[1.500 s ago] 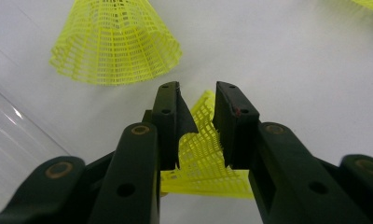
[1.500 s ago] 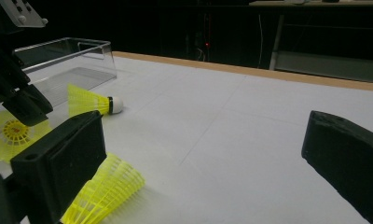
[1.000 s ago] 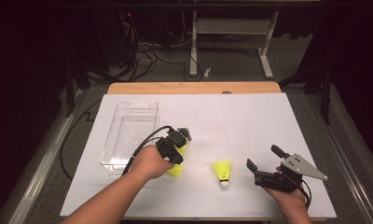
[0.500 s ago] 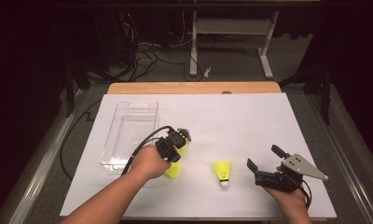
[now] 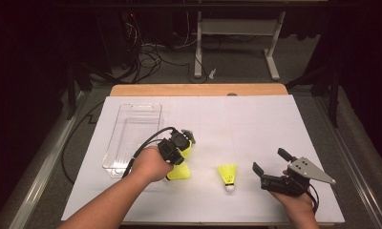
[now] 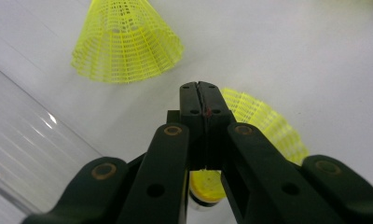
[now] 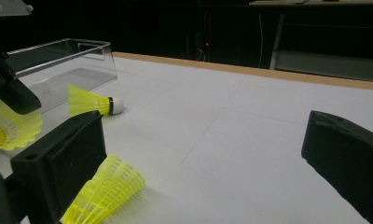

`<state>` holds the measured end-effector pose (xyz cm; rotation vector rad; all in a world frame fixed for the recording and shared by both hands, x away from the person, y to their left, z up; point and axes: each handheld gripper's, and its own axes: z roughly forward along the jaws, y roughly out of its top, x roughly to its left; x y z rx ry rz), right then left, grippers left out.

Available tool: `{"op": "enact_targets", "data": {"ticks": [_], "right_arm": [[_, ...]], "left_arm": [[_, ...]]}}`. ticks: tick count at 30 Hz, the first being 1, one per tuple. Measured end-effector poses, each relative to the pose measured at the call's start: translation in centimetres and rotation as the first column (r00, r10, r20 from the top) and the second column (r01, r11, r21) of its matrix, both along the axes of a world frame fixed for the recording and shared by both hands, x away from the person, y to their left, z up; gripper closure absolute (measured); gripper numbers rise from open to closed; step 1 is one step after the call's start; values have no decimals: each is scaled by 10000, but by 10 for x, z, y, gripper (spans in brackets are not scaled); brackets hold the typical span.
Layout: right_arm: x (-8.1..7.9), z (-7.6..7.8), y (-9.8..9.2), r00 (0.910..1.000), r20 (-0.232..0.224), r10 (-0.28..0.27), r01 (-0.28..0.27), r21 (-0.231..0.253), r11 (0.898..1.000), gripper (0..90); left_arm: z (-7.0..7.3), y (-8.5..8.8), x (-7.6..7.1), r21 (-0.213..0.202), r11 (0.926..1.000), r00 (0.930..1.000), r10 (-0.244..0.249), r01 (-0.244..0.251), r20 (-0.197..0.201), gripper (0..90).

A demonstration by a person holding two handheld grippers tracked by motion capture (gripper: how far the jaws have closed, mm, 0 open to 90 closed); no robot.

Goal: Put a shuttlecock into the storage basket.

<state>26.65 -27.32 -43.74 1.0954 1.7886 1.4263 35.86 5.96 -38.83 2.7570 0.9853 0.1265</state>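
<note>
My left gripper (image 5: 177,155) (image 6: 203,88) points down at the white sheet, its jaws pressed together on the skirt edge of a yellow shuttlecock (image 5: 180,173) (image 6: 268,130) (image 7: 7,128). That shuttlecock's cork lies under the jaws, close to the sheet. A second yellow shuttlecock (image 5: 188,149) (image 6: 126,44) (image 7: 89,103) lies on its side just beyond, apart from the jaws. A third (image 5: 227,174) (image 7: 107,191) stands on its white cork near the front. To its right my right gripper (image 5: 269,161) (image 7: 201,135) is held wide open with nothing between its fingers.
A clear plastic tray (image 5: 111,143) (image 6: 31,144) (image 7: 82,46) sits on the sheet left of my left hand. The white sheet (image 5: 256,124) covers the table up to its wooden back edge (image 5: 198,89). Cables and a stand's legs lie on the floor behind.
</note>
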Motion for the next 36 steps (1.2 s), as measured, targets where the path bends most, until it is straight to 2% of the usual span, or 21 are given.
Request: {"op": "enact_targets", "data": {"ticks": [9,21,23,30,32,36], "right_arm": [[0,0,0,10000,-39,46,-46,-10,10000,5],[0,-1,0,10000,-55,46,-46,3,10000,6],[0,-1,0,10000,-69,55,-55,-1,10000,6],[0,-1,0,10000,-18,39,-39,-15,10000,6],[0,-1,0,10000,-21,35,-35,-18,10000,6],[0,-1,0,10000,-23,37,-37,-17,10000,6]], "left_arm": [[12,4,-1,-213,9998,10000,17,-18,-34,900],[20,7,0,-551,9984,9998,142,-149,-144,900],[22,8,1,-587,9979,9996,267,-268,-23,900],[28,9,2,-686,9972,9995,278,-285,-123,900],[30,10,2,-846,9958,9992,328,-344,-206,900],[35,12,4,-946,9948,9992,366,-376,-126,900]]}}
